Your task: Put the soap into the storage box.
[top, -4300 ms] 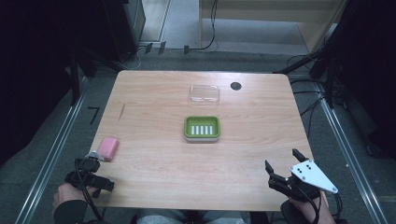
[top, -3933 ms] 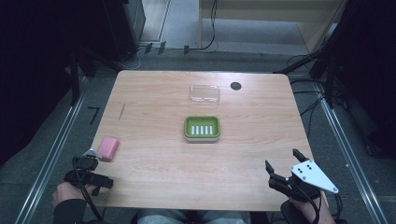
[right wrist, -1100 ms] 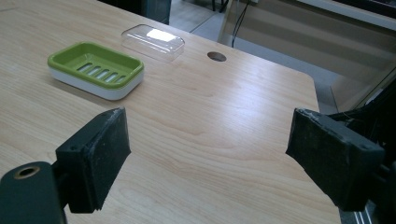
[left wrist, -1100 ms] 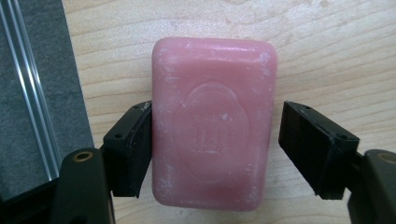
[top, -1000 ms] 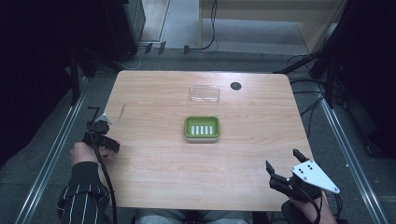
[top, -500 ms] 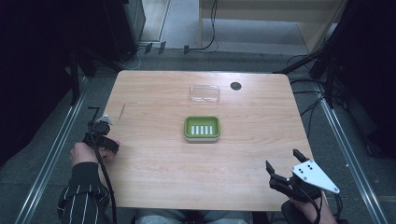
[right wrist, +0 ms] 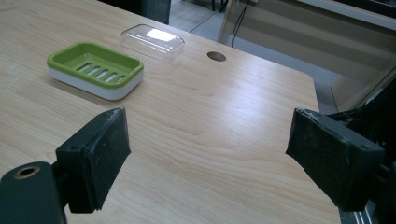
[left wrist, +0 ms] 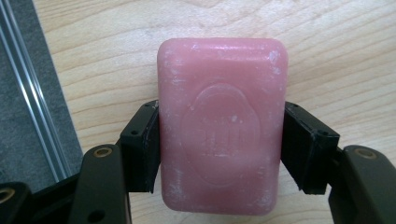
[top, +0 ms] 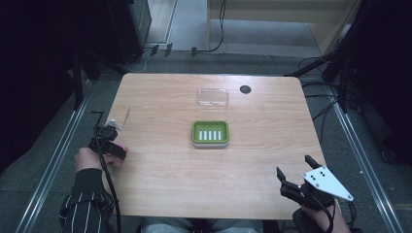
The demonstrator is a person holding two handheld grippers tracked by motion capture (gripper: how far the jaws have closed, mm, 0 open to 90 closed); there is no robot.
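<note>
A pink bar of soap (left wrist: 221, 140) is clamped between the jaws of my left gripper (left wrist: 220, 147), which is shut on its two long sides. In the high view this left gripper (top: 109, 140) is at the table's left edge, over the wood. A green soap dish (top: 210, 133) with a slotted floor sits at the table's middle, well to the right of it. My right gripper (top: 293, 167) stands open near the front right corner with nothing between its pads (right wrist: 98, 154). Its view looks towards the dish (right wrist: 95, 69).
A clear plastic lid (top: 213, 97) lies behind the dish, and a dark round hole (top: 245, 89) is in the tabletop to its right. Metal rails (top: 53, 160) run along the floor beside the table. Bare wood (top: 194, 184) lies between the grippers.
The left gripper moved forward from the front left corner to the soap lying on the table and shut on it. Over the last second it has hardly moved. The right gripper stayed put.
</note>
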